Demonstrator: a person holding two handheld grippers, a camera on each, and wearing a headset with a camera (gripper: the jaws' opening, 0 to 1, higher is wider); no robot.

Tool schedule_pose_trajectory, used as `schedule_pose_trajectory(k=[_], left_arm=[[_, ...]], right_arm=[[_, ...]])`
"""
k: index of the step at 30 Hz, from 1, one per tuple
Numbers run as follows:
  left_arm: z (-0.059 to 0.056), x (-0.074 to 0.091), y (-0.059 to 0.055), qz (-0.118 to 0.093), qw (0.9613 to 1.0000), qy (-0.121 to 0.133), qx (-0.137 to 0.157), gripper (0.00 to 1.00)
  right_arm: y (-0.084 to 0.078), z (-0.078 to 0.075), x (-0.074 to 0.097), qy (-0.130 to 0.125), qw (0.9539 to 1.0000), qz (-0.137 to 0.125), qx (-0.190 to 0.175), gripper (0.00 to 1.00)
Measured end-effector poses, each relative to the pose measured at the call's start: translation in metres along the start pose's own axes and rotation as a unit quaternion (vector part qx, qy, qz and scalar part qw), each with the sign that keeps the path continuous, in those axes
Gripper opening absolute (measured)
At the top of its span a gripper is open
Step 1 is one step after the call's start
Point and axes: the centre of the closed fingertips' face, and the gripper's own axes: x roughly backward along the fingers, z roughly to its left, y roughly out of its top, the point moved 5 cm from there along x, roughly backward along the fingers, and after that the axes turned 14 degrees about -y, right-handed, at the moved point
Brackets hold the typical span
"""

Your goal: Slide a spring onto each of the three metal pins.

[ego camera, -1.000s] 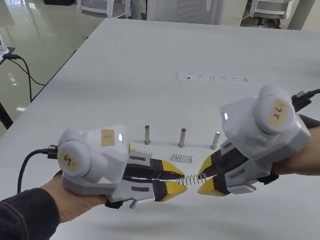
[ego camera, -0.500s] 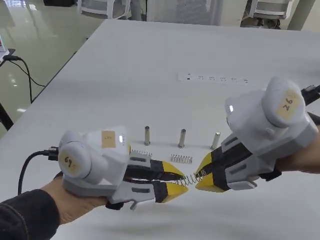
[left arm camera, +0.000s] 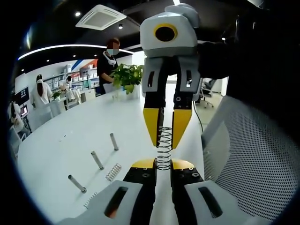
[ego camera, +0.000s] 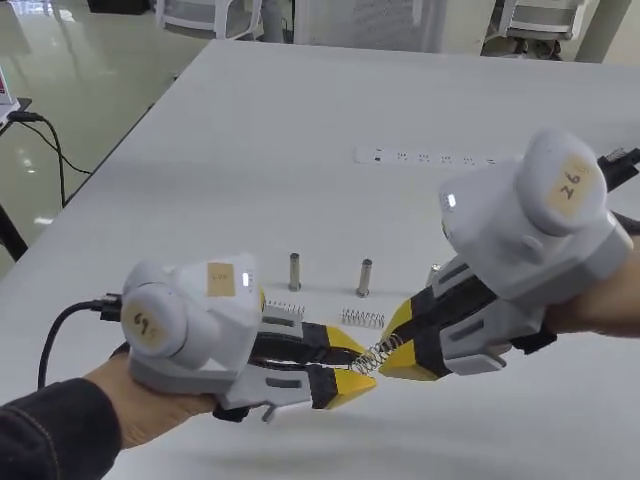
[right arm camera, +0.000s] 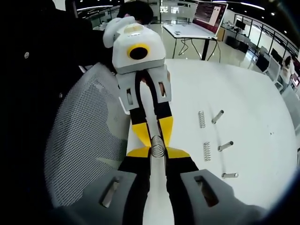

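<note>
I log the left claw (ego camera: 350, 366) as narrow, its yellow-tipped jaws pinched on one end of a thin coiled steel spring (ego camera: 375, 354). The right claw (ego camera: 393, 344) is likewise narrow and nips the other end. The spring is stretched in the air between the two claws, tip to tip, above the white bench (ego camera: 300, 150).

In the left gripper view, three short silver metal pins stand upright in a row on the bench, off to the left of my left claw: the far pin (left arm camera: 114, 141), the middle pin (left arm camera: 97, 160) and the near pin (left arm camera: 77, 183). All three are bare.

Two more springs lie flat on the bench between the claws and the pins: one loose spring (ego camera: 362, 318) just beyond the claw tips, and a second loose spring (ego camera: 285, 308) beside the left claw's body.

Markings:
- A round yellow sticker (ego camera: 568, 187) on the right claw's housing reads "26".
- The round tag (ego camera: 148, 322) on the left housing starts with "6"; I cannot read the second digit.

A white power strip (ego camera: 425, 157) lies well beyond the pins.
</note>
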Motion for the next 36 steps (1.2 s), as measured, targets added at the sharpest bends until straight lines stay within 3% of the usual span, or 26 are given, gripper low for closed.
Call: schedule_pose_trajectory(k=[6,24,36], left_arm=[[-0.001,-0.002,0.000,-0.001,1.0000,-0.004,0.002,0.07],[0.001,0.000,0.000,-0.002,1.0000,0.001,0.002,0.08],[0.001,-0.001,-0.002,0.013,0.9999,0.003,-0.005,0.07]], right_arm=[[0.010,0.002,-0.001,0.004,0.9999,-0.006,0.009,0.12],[0.013,0.001,-0.003,0.002,0.9998,0.005,0.020,0.12],[0.013,0.003,-0.005,0.005,0.9994,0.014,0.031,0.13]])
